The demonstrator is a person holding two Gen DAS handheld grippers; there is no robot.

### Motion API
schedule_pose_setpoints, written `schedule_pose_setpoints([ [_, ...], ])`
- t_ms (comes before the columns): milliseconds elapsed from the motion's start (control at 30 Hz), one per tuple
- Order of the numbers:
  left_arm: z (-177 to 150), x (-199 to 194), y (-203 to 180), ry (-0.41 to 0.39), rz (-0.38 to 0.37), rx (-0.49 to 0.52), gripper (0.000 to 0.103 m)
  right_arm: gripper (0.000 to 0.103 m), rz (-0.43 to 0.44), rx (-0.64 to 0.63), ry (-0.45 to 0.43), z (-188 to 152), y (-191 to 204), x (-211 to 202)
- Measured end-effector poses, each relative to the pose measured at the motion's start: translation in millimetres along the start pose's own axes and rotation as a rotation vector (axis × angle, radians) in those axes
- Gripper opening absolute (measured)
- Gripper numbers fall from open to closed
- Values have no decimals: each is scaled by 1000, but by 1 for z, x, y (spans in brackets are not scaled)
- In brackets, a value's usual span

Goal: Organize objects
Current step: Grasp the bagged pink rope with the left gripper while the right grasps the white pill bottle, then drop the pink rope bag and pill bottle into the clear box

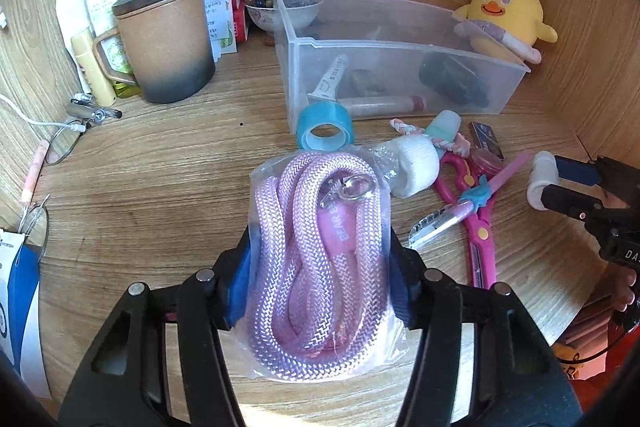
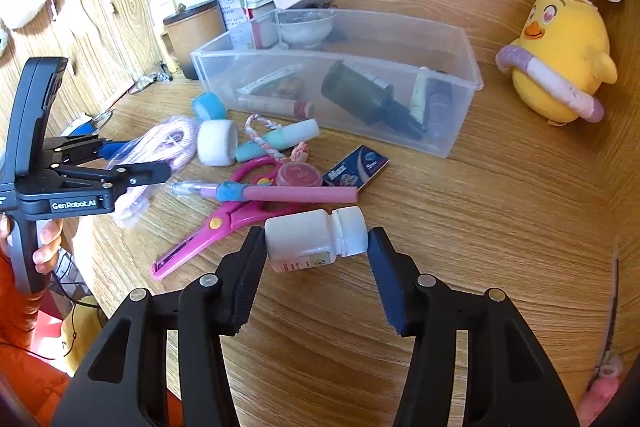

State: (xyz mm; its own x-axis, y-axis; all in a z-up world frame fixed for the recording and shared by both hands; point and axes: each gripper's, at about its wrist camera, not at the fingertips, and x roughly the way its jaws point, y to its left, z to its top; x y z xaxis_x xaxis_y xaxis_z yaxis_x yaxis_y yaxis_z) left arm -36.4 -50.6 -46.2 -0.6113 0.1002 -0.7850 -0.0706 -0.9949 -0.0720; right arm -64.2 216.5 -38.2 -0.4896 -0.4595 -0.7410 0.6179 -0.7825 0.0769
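Pink rope bag [image 1: 320, 259] squashes soft in left gripper [image 1: 320, 267]; right gripper [image 2: 316, 247] pinches light, slick bottle [image 2: 312, 239] endwise, bin [image 2: 440, 143] at 12 o'clock

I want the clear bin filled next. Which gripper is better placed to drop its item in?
Probably left: the left gripper grips the bagged pink rope, facing the clear bin. The right gripper holds the white bottle off to one side.
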Motion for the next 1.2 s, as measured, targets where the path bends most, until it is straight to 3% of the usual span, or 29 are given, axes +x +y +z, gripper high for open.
schedule_pose_setpoints([
  [367, 22, -28, 8, -108, 12, -31, 55, 48, -34, 23, -128, 29, -8, -29],
  [767, 82, -51, -9, -252, -32, 19, 55, 48, -12, 135, -204, 68, -30, -26],
  [967, 112, -36, -22, -252, -31, 45, 55, 48, -67, 127, -235, 93, -36, -22],
  [1200, 142, -2, -26, -179, -40, 54, 55, 48, -112, 118, -193, 111, -45, 2],
])
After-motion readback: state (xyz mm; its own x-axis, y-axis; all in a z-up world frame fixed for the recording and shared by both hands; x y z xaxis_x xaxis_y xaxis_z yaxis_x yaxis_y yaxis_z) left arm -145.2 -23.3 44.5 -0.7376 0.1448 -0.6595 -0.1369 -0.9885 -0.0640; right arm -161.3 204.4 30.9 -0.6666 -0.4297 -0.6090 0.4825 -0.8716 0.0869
